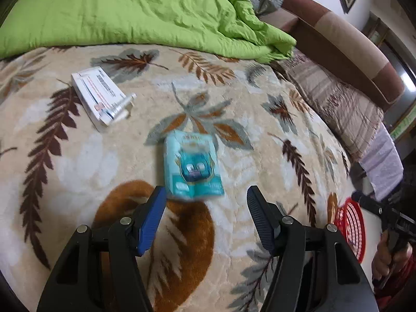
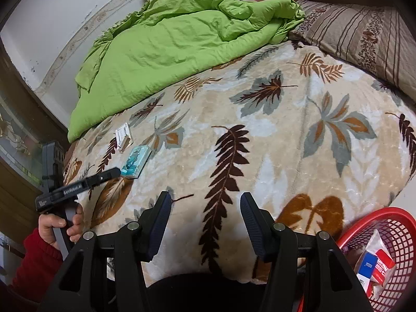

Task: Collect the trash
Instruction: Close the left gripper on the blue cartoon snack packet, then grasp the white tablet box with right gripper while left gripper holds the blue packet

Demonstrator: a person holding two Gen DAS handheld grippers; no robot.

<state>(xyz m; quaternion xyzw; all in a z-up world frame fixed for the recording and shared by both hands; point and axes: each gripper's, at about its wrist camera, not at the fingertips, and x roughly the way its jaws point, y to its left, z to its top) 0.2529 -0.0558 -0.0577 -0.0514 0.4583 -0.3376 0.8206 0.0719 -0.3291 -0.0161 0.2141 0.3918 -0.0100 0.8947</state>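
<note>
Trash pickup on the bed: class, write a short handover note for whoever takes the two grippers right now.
Left gripper: open, empty, poised just short of the teal packet.
Right gripper: open, empty, over the leaf-print blanket.
White box lies farther along the blanket, beyond the packet.
Done: some packaging already in the red basket.
Left: packet, then box, into the basket.

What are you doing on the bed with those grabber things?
Picking up trash off the leaf-print blanket. The left gripper is open and right in front of a teal packet, not holding it yet. A white box lies farther off beside it. The right gripper is open and empty too. A red basket by the bed edge already holds a few packages.
</note>
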